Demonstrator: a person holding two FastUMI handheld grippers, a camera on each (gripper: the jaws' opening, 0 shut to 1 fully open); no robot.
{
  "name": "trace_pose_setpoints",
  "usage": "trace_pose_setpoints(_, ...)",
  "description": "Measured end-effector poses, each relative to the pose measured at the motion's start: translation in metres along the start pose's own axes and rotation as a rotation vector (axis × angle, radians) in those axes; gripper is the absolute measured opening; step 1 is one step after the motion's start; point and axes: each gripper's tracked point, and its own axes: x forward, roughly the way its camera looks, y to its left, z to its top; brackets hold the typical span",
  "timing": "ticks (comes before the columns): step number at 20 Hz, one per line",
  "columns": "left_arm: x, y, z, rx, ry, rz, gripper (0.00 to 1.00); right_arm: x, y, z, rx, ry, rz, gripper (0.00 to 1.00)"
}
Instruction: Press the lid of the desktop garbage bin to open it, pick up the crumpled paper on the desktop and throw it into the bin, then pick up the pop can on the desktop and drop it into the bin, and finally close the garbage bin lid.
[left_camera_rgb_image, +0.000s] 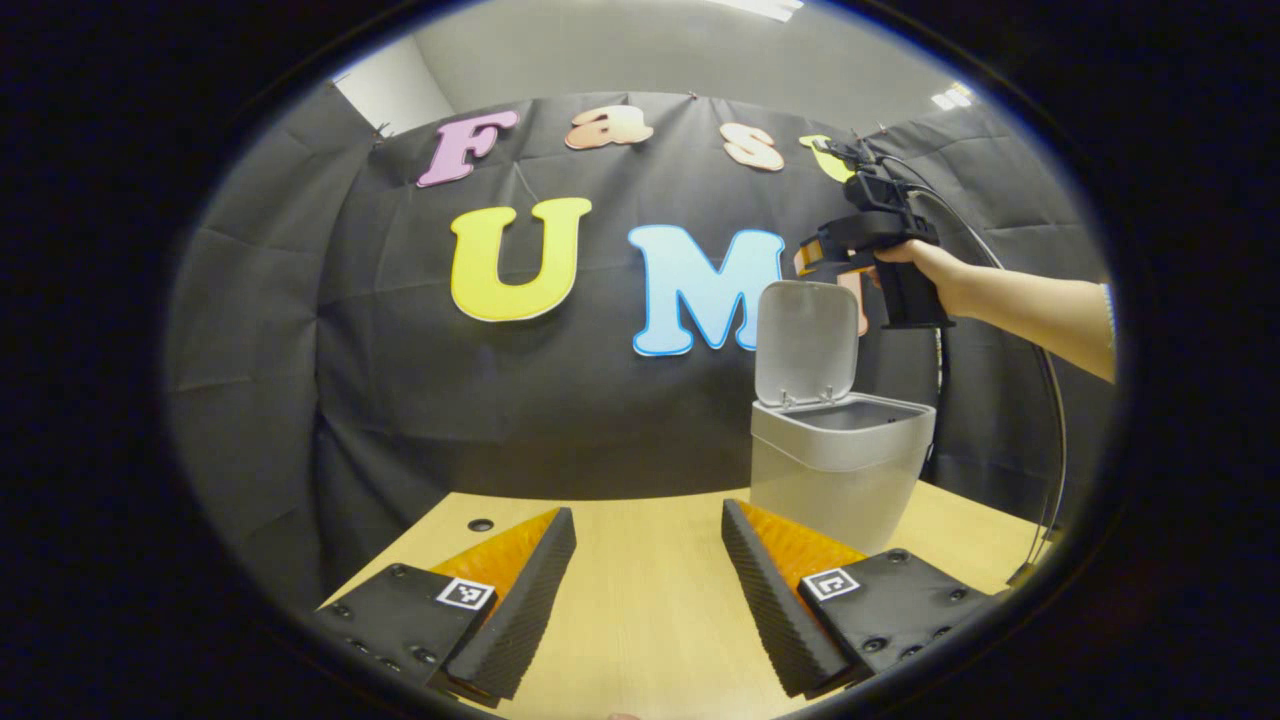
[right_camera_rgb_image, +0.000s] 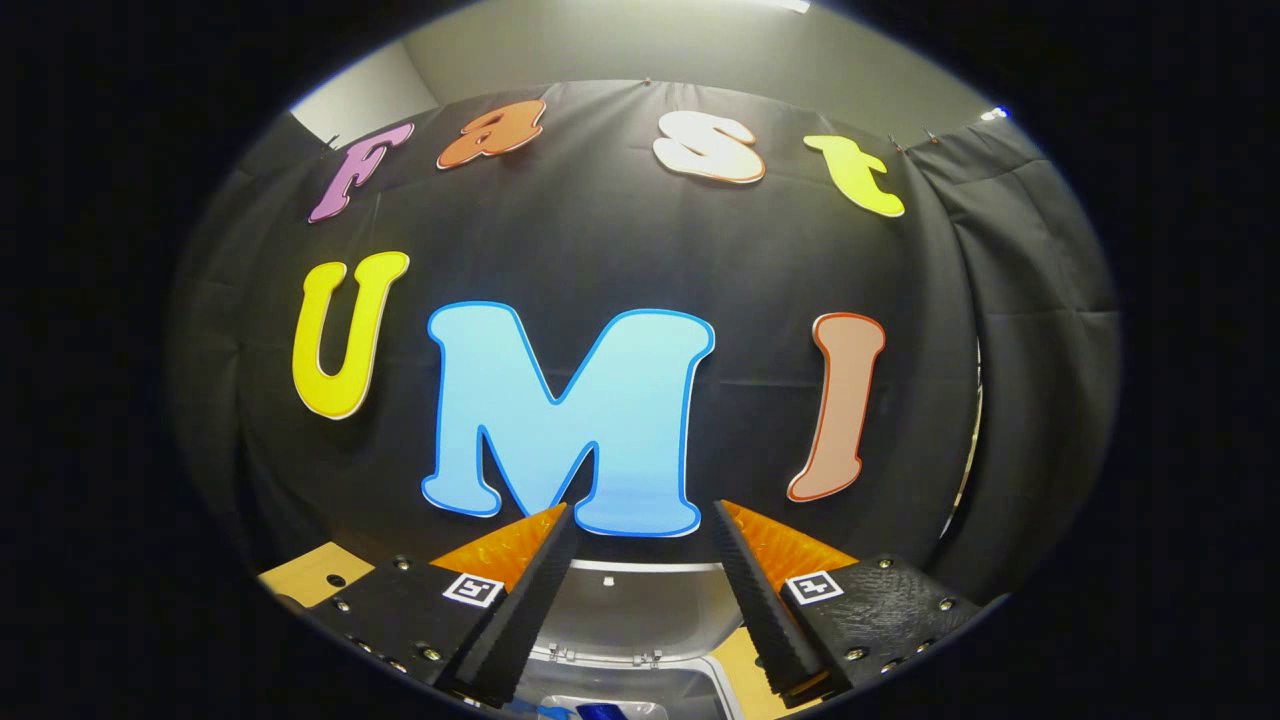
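While lid up, claws apart.

Left claw sits low with its two fingers spread wide apart, nothing between them. In the left gripper view you can also see the right claw held up high off to the right — a hand wrapped around its handle, bare forearm stretching back toward the right edge. Right claw up close: fingers parted too, gap empty.

Bin stands on table at 2 o'clock (lid upright behind), right gripper above it
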Motion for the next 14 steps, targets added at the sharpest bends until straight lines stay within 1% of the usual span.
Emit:
trace_pose_setpoints(1, 0.0, 0.001, -0.001, -0.004, 0.002, 0.011, 1.0, 0.002, 0.001, -0.003, 0.002, 0.007, 0.004, 0.87)
trace_pose_setpoints(4, -0.004, 0.002, -0.003, -0.017, 0.012, 0.034, 1.0, 0.002, 0.0, -0.008, 0.012, 0.021, 0.016, 0.87)
trace_pose_setpoints(5, -0.005, 0.001, -0.003, -0.019, 0.012, 0.04, 1.0, 0.002, 0.001, -0.01, 0.016, 0.026, 0.023, 0.85)
trace_pose_setpoints(6, -0.006, 0.001, -0.002, -0.021, 0.011, 0.047, 1.0, 0.001, 0.001, -0.011, 0.023, 0.027, 0.029, 0.87)
trace_pose_setpoints(8, -0.009, 0.0, -0.003, -0.015, 0.01, 0.06, 1.0, -0.004, 0.001, -0.011, 0.038, 0.017, 0.041, 0.88)
trace_pose_setpoints(11, -0.015, -0.008, -0.006, -0.01, 0.016, 0.064, 1.0, -0.014, 0.0, -0.016, 0.068, 0.005, 0.057, 0.88)
trace_pose_setpoints(14, -0.02, -0.015, -0.011, -0.035, 0.029, 0.061, 1.0, -0.028, 0.0, -0.021, 0.097, -0.001, 0.075, 0.88)
